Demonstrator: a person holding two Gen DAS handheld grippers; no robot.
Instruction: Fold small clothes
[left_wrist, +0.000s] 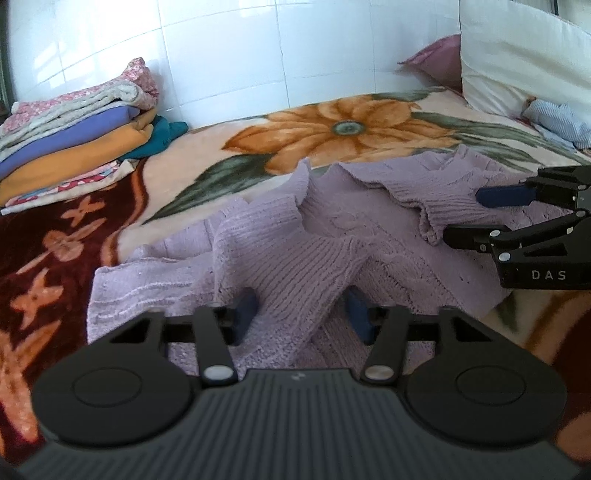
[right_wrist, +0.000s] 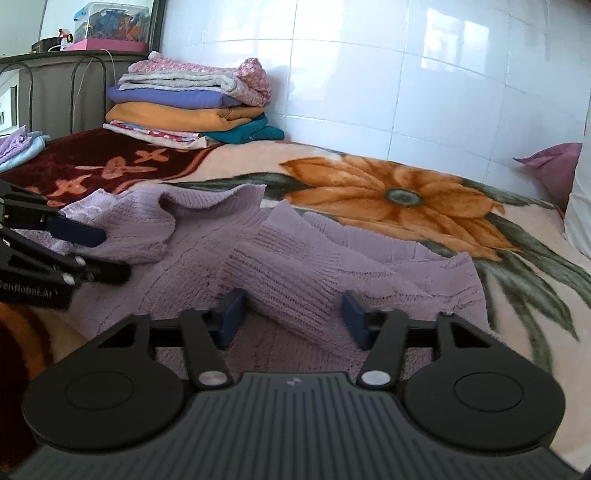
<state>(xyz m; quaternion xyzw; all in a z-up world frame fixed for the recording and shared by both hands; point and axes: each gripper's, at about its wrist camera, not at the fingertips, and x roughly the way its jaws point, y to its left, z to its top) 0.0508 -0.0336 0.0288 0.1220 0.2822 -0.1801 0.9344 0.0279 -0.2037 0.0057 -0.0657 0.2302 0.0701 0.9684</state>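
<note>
A lilac knitted sweater (left_wrist: 369, 229) lies rumpled on a flowered blanket, both sleeves folded in across the body. My left gripper (left_wrist: 301, 314) is open, its blue pads on either side of the ribbed left sleeve (left_wrist: 295, 273) without pinching it. My right gripper (right_wrist: 291, 317) is open too, its pads on either side of the ribbed right sleeve (right_wrist: 288, 273). Each gripper shows in the other's view: the right one (left_wrist: 476, 218) at the right edge, the left one (right_wrist: 107, 254) at the left edge, both over the sweater.
A stack of folded clothes (left_wrist: 77, 136) stands at the back left against the tiled wall, also in the right wrist view (right_wrist: 192, 107). A white pillow (left_wrist: 524, 55), a pink pillow (left_wrist: 439, 59) and a crumpled blue striped garment (left_wrist: 557, 122) lie at the back right.
</note>
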